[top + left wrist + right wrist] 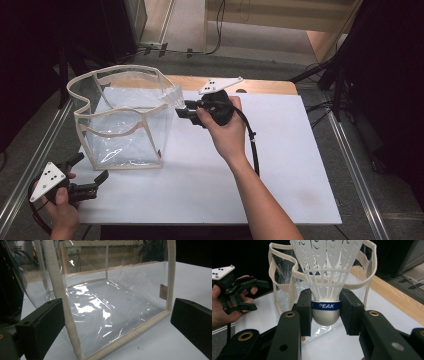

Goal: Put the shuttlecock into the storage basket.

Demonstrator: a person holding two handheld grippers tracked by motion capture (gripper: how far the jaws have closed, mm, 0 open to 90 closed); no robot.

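Surface: white board [210, 190] on a wooden table, dark room around it.
Item: white plastic shuttlecock with silver cork and blue band [325, 277], held beside the upper rim of the bag, skirt toward it.
Receptacle: clear plastic bag with cream fabric edging [122, 120], standing open at the board's left.
Handling: I judge the shuttlecock very light; the lattice skirt is fragile and springy, the rounded cork smooth and liable to slip. Best hold is the cork.
Right gripper [325, 311]: my jaws are clamped on the cork.
Left gripper [95, 182]: jaws spread wide, nothing held, low by the bag's near corner.
Pose: my right forearm reaches across the board, wrist raised.
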